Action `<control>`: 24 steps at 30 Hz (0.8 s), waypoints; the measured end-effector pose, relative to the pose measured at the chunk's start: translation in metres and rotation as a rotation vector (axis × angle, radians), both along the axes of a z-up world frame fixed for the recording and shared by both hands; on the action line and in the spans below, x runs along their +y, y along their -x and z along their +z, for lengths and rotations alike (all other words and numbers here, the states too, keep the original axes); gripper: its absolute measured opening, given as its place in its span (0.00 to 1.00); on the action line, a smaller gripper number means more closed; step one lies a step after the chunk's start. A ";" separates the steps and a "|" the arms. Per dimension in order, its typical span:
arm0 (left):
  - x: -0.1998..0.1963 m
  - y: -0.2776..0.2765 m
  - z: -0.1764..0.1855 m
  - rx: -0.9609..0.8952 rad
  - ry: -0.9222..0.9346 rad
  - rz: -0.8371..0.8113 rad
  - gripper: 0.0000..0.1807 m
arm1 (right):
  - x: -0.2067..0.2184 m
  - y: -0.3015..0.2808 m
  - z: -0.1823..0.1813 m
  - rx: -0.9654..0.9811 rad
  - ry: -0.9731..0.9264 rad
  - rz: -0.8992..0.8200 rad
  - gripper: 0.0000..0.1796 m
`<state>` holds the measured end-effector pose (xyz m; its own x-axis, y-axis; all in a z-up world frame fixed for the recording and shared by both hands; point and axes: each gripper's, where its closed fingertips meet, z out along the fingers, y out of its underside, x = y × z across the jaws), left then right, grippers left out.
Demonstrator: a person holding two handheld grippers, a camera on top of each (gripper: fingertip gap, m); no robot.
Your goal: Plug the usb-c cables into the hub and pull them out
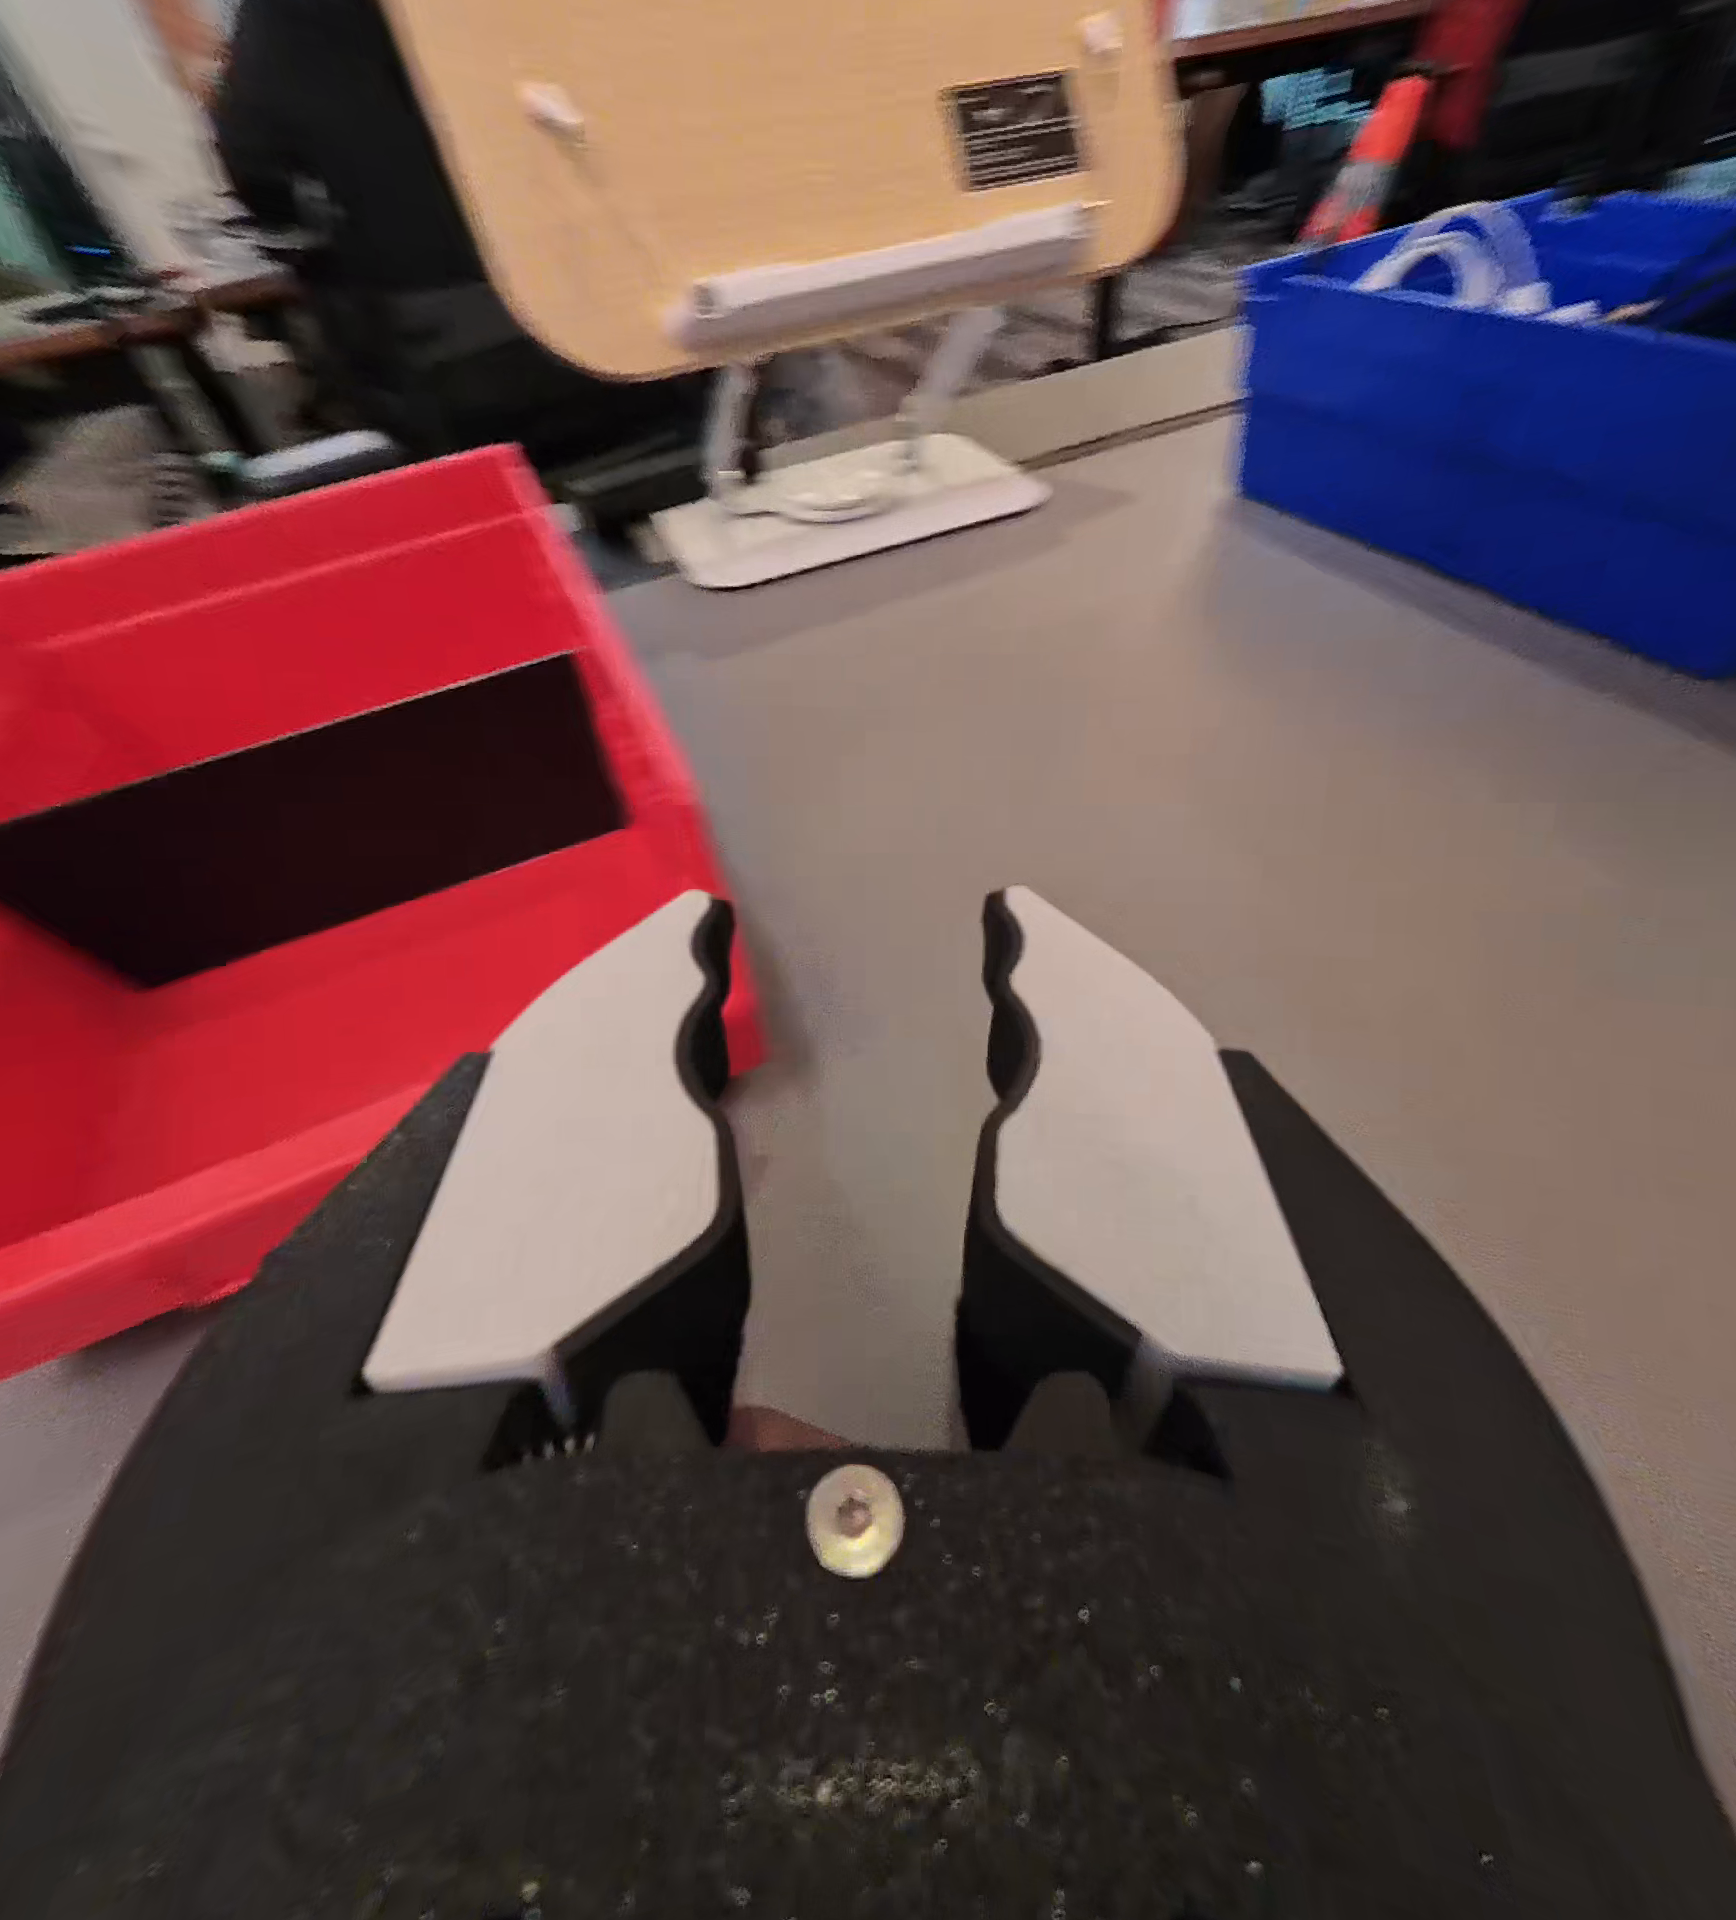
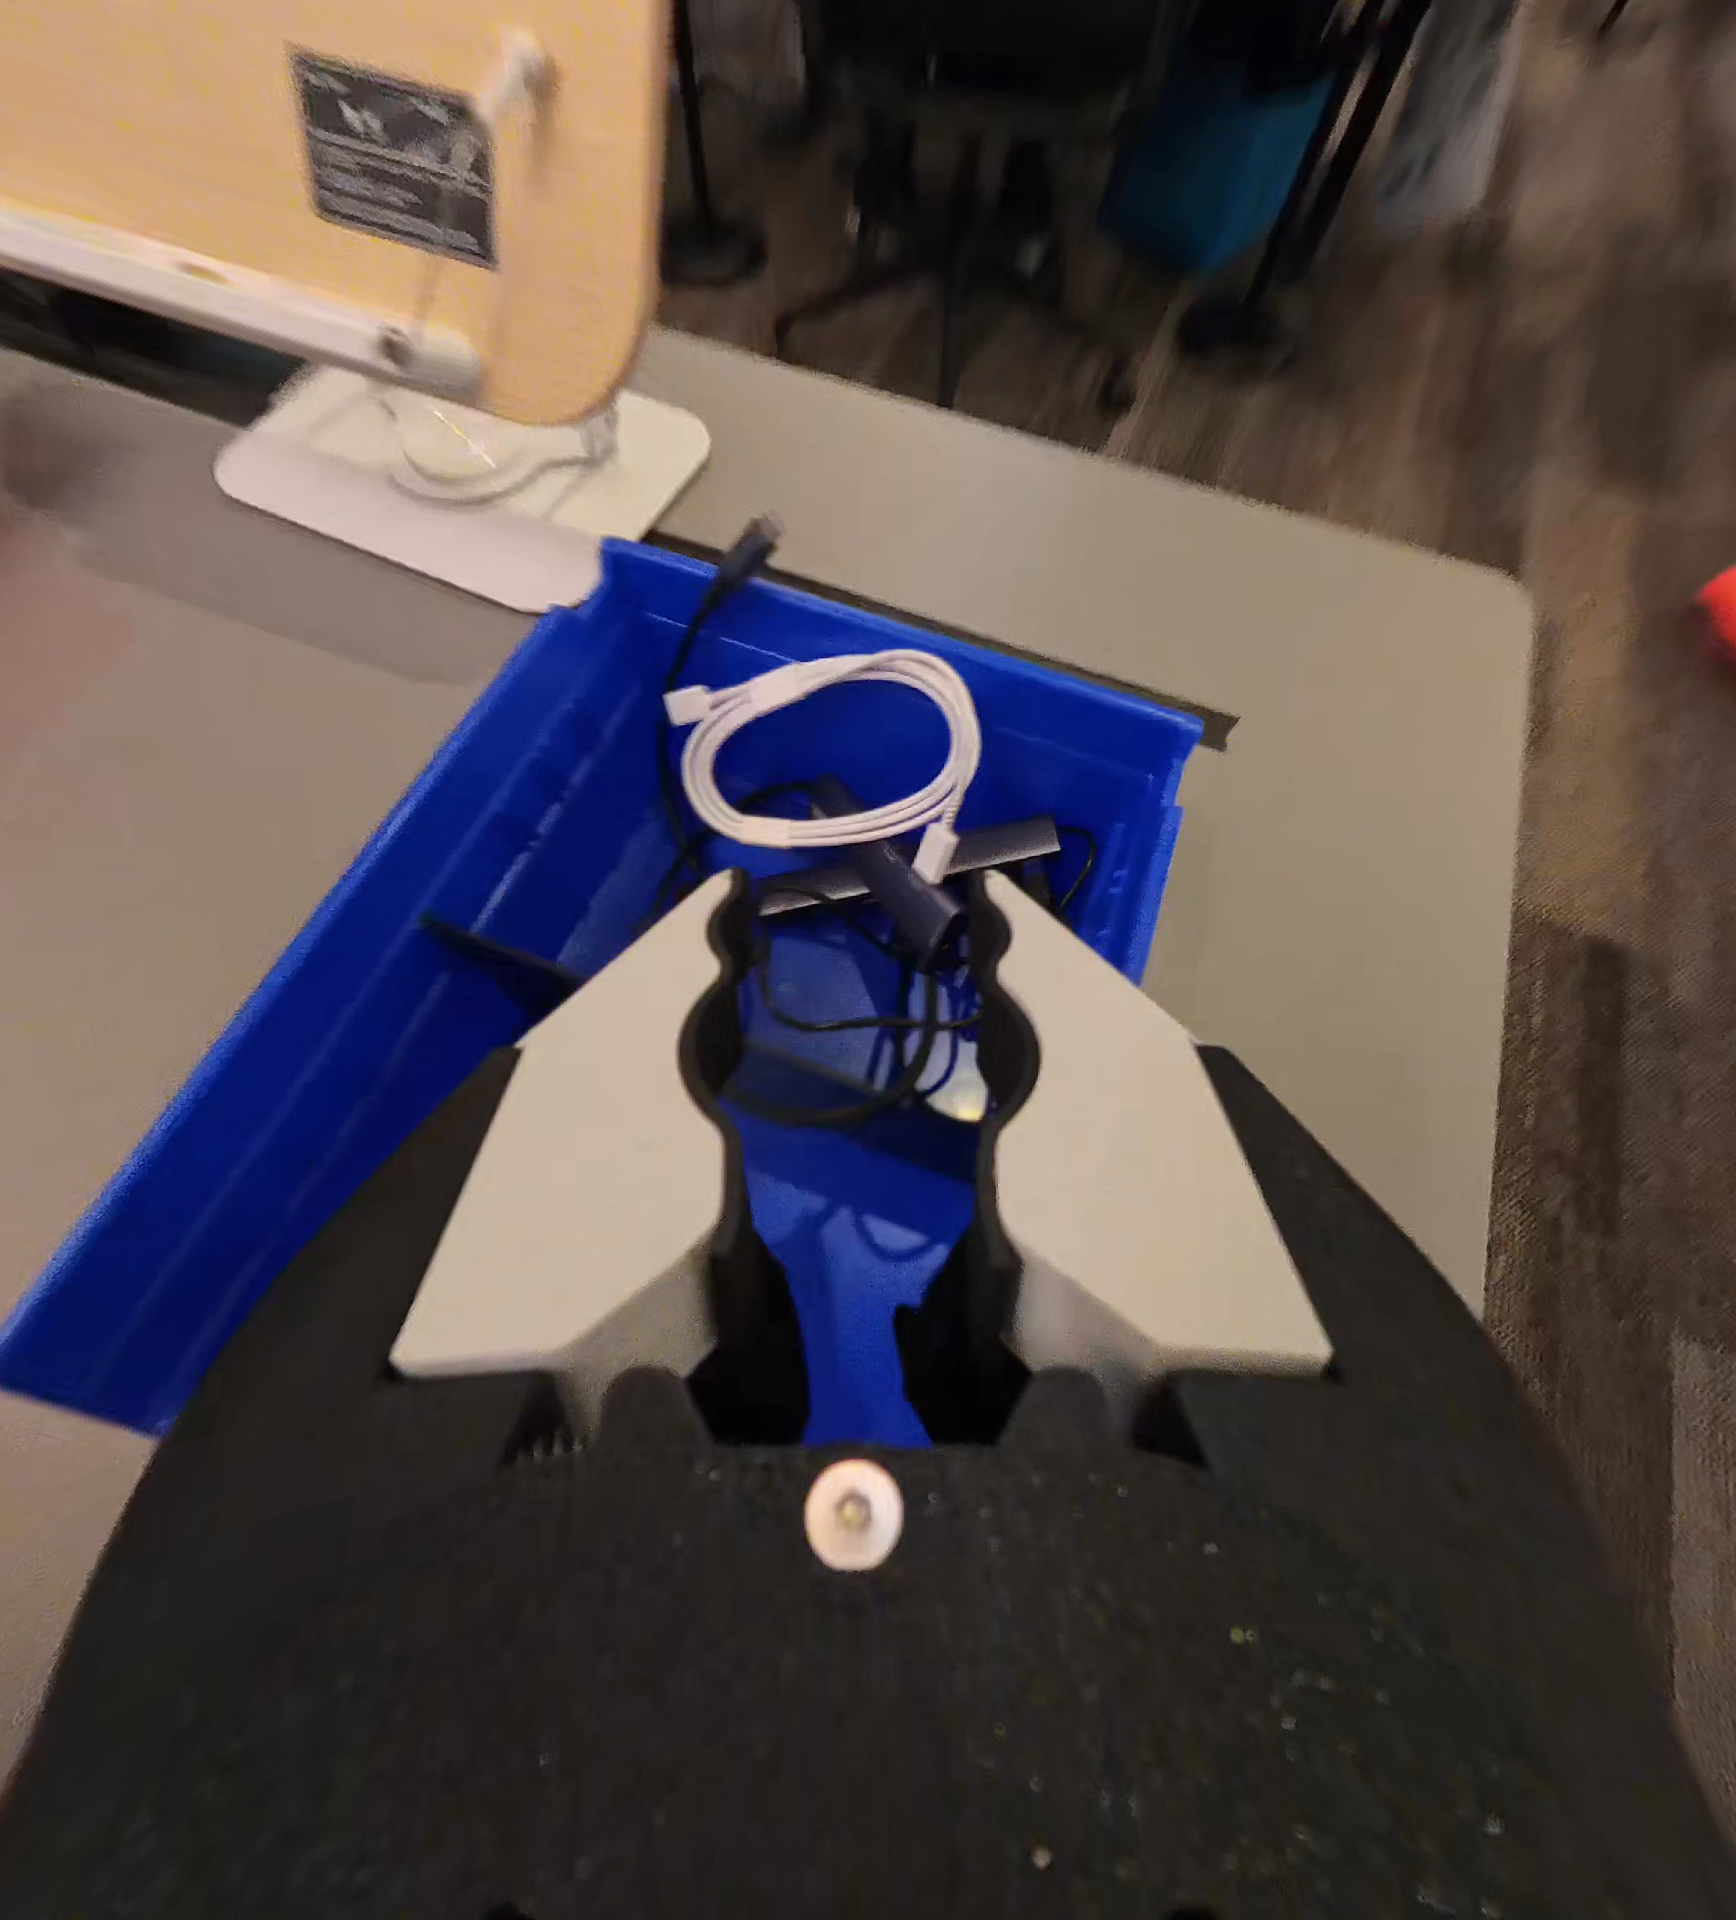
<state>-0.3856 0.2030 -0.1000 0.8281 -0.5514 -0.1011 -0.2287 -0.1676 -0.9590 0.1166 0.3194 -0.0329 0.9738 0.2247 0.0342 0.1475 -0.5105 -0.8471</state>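
Both grippers empty, fingers apart, nothing between them. Left gripper (image 1: 859, 914) low over bare grey table (image 1: 1259, 935), red bin (image 1: 272, 1091) at 10 o'clock, blue bin (image 1: 1518, 499) far off at 1 o'clock; no cable or hub anywhere in the left wrist view apart from a white loop poking above that blue rim. Right gripper (image 2: 859, 894) poised above the blue bin (image 2: 324, 1039), tips pointed down into it. Inside: white cable (image 2: 833, 748) coiled at 12 o'clock from the tips, resting on a tangle of black cable (image 2: 843, 1029) and a dark slim bar, probably the hub (image 2: 999, 840), just past the tips at 1 o'clock. Another dark plug (image 2: 755, 545) sticking over the far rim at 12 o'clock. Heavy blur in both views, so plug ends hard to sort out.

Step judged: the very start, fetching parts out of the bin; nothing plugged yet. Next move calls for lowering the right tips onto a single item, hub or white coil, and closing on it alone without snagging the black tangle beneath. Left gripper likely needed afterwards to steady the hub on the table while a plug goes in.
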 end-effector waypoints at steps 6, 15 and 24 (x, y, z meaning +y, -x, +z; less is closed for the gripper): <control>0.021 0.073 -0.008 -0.009 0.052 0.219 0.30 | -0.091 0.056 -0.022 -0.026 -0.224 -0.151 0.31; 0.026 0.118 -0.034 0.034 0.180 0.307 0.22 | -0.151 0.088 -0.095 0.040 -0.211 -0.286 0.33; 0.014 0.129 -0.049 0.007 0.293 0.377 0.22 | -0.155 0.084 -0.124 0.021 -0.025 -0.251 0.40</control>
